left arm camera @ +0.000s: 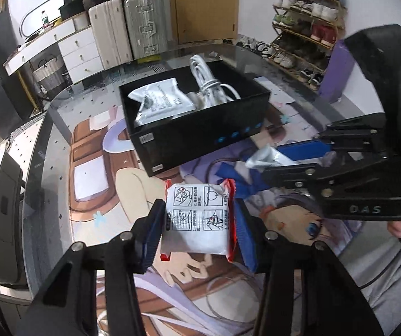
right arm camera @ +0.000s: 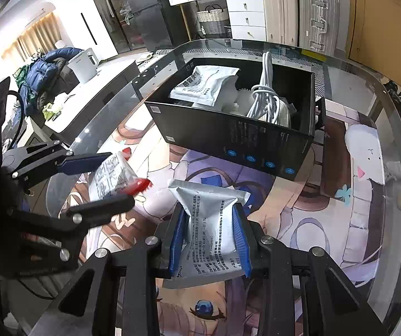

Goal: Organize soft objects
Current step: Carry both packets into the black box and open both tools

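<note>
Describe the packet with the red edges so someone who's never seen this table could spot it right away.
Find the black box on the glass table. In front of it, the left claw grips a white packet. Unlike the plain silver pouch in the right claw, it has red crimped edges and four line drawings.

A glass table [left arm camera: 60,117] with rounded edges lies over an anime-print mat [right arm camera: 326,196]. Behind it, a wooden door [left arm camera: 203,5] stands shut in a white wall. Two suitcases [left arm camera: 127,28], cream and silver, stand upright beside a white drawer unit [left arm camera: 80,53], with a woven basket [right arm camera: 211,22] under the desk. A shoe rack [left arm camera: 304,28] full of trainers leans at the wall. A dark fridge [right arm camera: 141,14] stands further off, near lit beige curtains [right arm camera: 35,39].
</note>
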Tool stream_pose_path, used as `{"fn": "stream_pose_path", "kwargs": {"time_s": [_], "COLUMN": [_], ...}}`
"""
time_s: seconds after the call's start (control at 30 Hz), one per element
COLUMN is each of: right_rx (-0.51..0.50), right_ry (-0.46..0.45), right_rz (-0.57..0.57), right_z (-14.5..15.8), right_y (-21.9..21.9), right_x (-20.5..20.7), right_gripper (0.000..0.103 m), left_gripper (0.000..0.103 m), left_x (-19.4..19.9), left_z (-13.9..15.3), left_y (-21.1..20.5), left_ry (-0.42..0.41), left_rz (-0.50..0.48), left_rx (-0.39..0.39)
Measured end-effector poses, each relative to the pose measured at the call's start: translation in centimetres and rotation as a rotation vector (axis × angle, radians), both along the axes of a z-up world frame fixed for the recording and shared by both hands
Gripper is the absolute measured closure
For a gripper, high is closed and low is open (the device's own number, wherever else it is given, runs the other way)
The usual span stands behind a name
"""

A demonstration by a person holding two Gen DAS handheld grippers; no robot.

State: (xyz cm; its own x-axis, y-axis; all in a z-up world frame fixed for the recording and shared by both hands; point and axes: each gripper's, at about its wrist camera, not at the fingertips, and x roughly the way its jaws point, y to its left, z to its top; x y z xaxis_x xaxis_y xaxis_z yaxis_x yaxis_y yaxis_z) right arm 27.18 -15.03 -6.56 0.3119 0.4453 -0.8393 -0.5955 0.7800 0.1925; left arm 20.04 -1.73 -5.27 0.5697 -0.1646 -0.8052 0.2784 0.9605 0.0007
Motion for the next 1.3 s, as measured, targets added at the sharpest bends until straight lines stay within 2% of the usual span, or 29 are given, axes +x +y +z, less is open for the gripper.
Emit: {"fn": "stream_pose_path", "kwargs": {"time_s": [0.5,0.97,1.3], "right_rx": [0.047,0.112,0.121], "right_ry": [-0.051,-0.19,-0.312], "right_rz": [-0.02,-0.067,-0.142], "right_z": [2.2,7.8,10.2], "right_y": [-0.8,-1.1,-1.1], "right_x": [-0.4,0.6,3.1], "right_gripper": [0.07,0.07,0.07], "left_gripper": [0.055,0.055,0.055], "left_x": [-0.5,0.9,3.6], "left_z": [1.0,4.9,6.7], "left_y": [0.1,2.3,2.9], "left_ry": [-0.044,-0.146,-0.232], "left_rz": [0.019,0.097,0.15], "left_rx": [-0.012,-0.089,-0.121]}}
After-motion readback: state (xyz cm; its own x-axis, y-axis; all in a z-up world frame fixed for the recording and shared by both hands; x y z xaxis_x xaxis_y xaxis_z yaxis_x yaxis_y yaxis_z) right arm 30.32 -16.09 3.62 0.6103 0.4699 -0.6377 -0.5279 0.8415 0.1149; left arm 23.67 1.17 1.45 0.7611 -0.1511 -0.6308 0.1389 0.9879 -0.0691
